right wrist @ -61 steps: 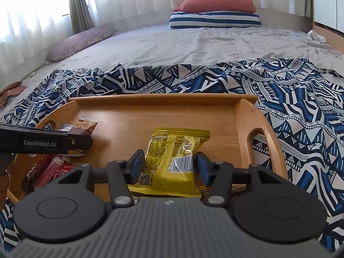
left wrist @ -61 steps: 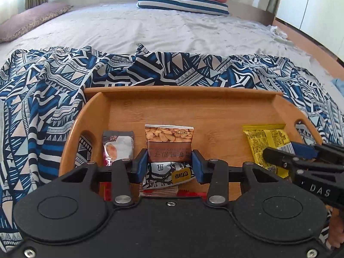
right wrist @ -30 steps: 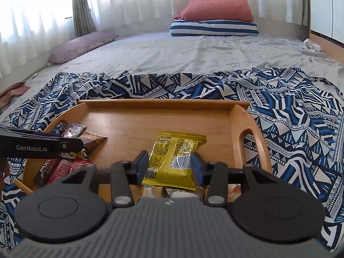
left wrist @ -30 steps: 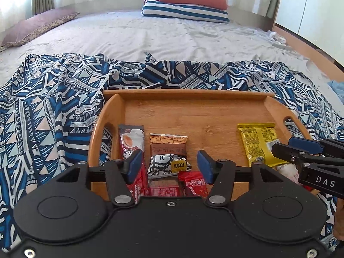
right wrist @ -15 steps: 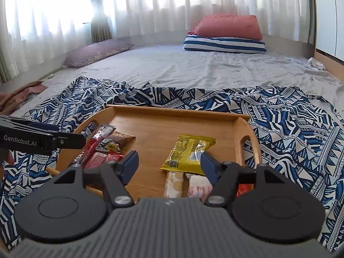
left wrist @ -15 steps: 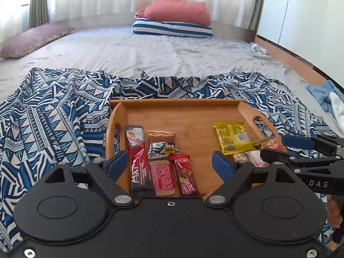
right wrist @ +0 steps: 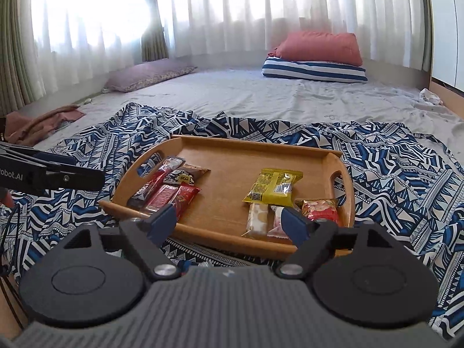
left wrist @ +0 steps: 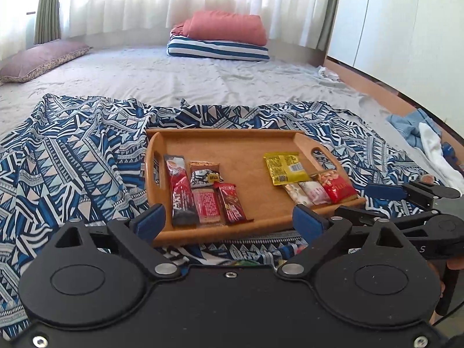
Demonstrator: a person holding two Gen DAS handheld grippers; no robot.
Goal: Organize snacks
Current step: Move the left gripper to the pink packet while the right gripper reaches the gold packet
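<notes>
A wooden tray (left wrist: 246,145) (right wrist: 249,156) lies on a blue patterned cloth on the bed. On its left side lie a long red bar (left wrist: 180,191), an almond packet (left wrist: 204,174) and two red packets (left wrist: 229,201). On its right side lie a yellow packet (left wrist: 285,165) (right wrist: 272,187), two pale bars (right wrist: 258,219) and a red packet (left wrist: 336,188). My left gripper (left wrist: 230,221) is open and empty, held back above the tray's near edge. My right gripper (right wrist: 230,221) is open and empty, also back from the tray; it shows at the right of the left wrist view (left wrist: 406,200).
The patterned cloth (left wrist: 72,168) spreads around the tray over a grey sheet. Pillows (left wrist: 223,37) lie at the far end, another pillow (left wrist: 37,61) at far left. Clothes (left wrist: 426,136) lie at the right edge, by the white wardrobe.
Both grippers opened, let go of the almond packet and the yellow packet, and drew back and up from the tray. All snacks now lie in view on the tray.
</notes>
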